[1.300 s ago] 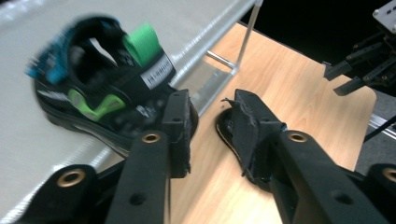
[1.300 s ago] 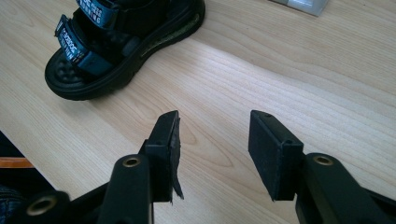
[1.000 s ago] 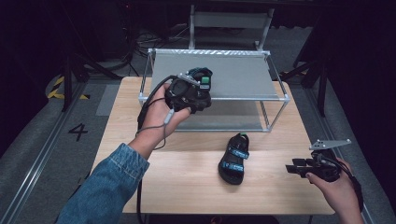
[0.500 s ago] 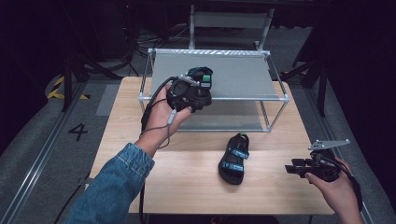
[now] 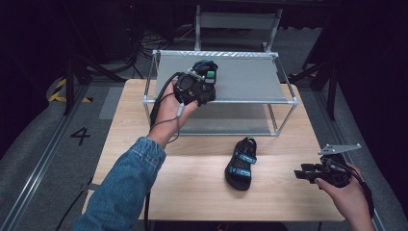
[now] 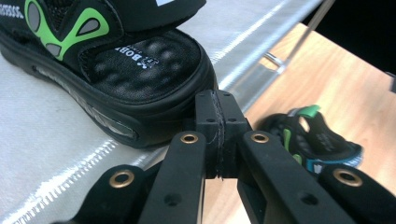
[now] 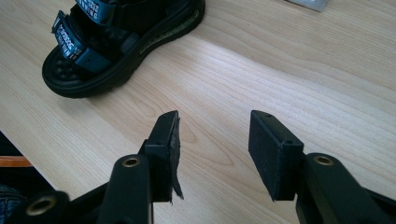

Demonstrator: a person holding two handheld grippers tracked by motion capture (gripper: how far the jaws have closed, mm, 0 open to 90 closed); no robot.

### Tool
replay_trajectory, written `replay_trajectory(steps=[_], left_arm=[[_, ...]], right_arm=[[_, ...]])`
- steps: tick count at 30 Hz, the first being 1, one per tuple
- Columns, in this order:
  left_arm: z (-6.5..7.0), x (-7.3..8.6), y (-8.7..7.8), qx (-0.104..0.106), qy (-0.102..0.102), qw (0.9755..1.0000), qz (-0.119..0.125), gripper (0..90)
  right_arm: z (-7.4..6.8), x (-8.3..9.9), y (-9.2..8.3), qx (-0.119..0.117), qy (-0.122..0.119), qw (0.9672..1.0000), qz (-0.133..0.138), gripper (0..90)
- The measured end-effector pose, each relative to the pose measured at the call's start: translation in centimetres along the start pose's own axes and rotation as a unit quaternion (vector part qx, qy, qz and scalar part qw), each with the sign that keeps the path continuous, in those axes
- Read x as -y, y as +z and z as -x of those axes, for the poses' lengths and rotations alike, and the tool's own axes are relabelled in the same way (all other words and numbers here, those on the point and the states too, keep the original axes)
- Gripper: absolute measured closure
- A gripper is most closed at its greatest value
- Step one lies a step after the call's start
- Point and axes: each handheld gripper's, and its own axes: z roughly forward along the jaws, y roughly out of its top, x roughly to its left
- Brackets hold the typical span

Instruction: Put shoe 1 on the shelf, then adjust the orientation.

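Note:
A black sandal with green trim [image 5: 206, 67] [image 6: 116, 70] lies on the top shelf [image 5: 245, 77] of a metal-framed rack. My left gripper [image 5: 201, 79] [image 6: 218, 112] is at the shelf's front edge, jaws shut on nothing, its tips right at the sandal's toe; I cannot tell whether they touch. A second black sandal with blue straps [image 5: 240, 163] [image 7: 116, 42] [image 6: 317, 140] rests on the wooden table [image 5: 192, 183]. My right gripper [image 5: 302, 174] [image 7: 212, 140] hovers low over the table to that sandal's right, open, with bare wood between its pads.
The rack has a lower shelf [image 5: 226, 120] and stands on the far half of the table. A chair frame [image 5: 238, 21] is behind it. The table's front edge is near the right hand [image 5: 346, 197]. Dark floor surrounds the table.
My left arm has reached a little farther in toward the rack, and the green-trimmed sandal sits slightly farther back on the shelf. The right gripper has kept still.

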Motion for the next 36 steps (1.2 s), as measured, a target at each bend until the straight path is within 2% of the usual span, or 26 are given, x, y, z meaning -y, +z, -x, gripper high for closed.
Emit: replay_trajectory(steps=[2, 3, 8, 9, 12, 15, 22, 27, 30, 33, 36], left_arm=[[-0.2, 0.0, 0.2, 0.001, -0.003, 1.0000, 0.001, 89.6], [-0.5, 0.0, 0.4, 0.009, -0.016, 0.9998, 0.006, 89.5], [-0.8, 0.0, 0.5, 0.015, -0.019, 0.9997, 0.010, 86.7], [-0.7, 0.0, 0.5, 0.022, -0.019, 0.9995, 0.010, 82.2], [-0.4, 0.0, 0.3, 0.024, -0.020, 0.9995, 0.010, 70.4], [0.4, 0.1, -1.0, 0.031, -0.012, 0.9993, 0.015, 64.2], [1.5, 0.9, -3.5, 0.014, 0.009, 0.9996, 0.021, 54.9], [2.2, 1.8, -5.1, -0.003, 0.029, 0.9994, 0.016, 43.7], [2.5, 2.7, -6.0, -0.001, 0.024, 0.9996, 0.017, 37.5], [2.4, 3.5, -6.7, -0.001, 0.021, 0.9995, 0.021, 35.7], [2.3, 4.9, -7.4, -0.016, 0.020, 0.9995, 0.019, 34.0]], right_arm=[[0.0, 0.0, -0.1, 0.000, 0.000, 1.0000, 0.000, 54.4], [0.0, 0.0, -0.1, -0.001, 0.000, 1.0000, -0.001, 54.4], [0.0, 0.0, 0.0, -0.001, -0.001, 1.0000, 0.000, 54.2], [0.0, -0.1, -0.1, 0.000, -0.003, 1.0000, 0.000, 54.2], [-0.1, 0.0, -0.1, 0.000, -0.001, 1.0000, 0.000, 54.2], [-0.1, -0.1, -0.1, 0.002, -0.002, 1.0000, 0.001, 54.2], [-0.5, -0.3, 0.1, 0.001, -0.007, 1.0000, -0.005, 54.0], [-0.7, -0.6, 0.3, 0.000, -0.011, 0.9999, -0.004, 53.8], [-1.0, -1.3, 0.5, -0.005, -0.017, 0.9998, -0.002, 55.0], [-1.4, -1.9, 0.7, -0.006, -0.024, 0.9997, -0.005, 55.2], [-1.8, -2.8, 0.9, -0.011, -0.036, 0.9993, -0.007, 56.1]])
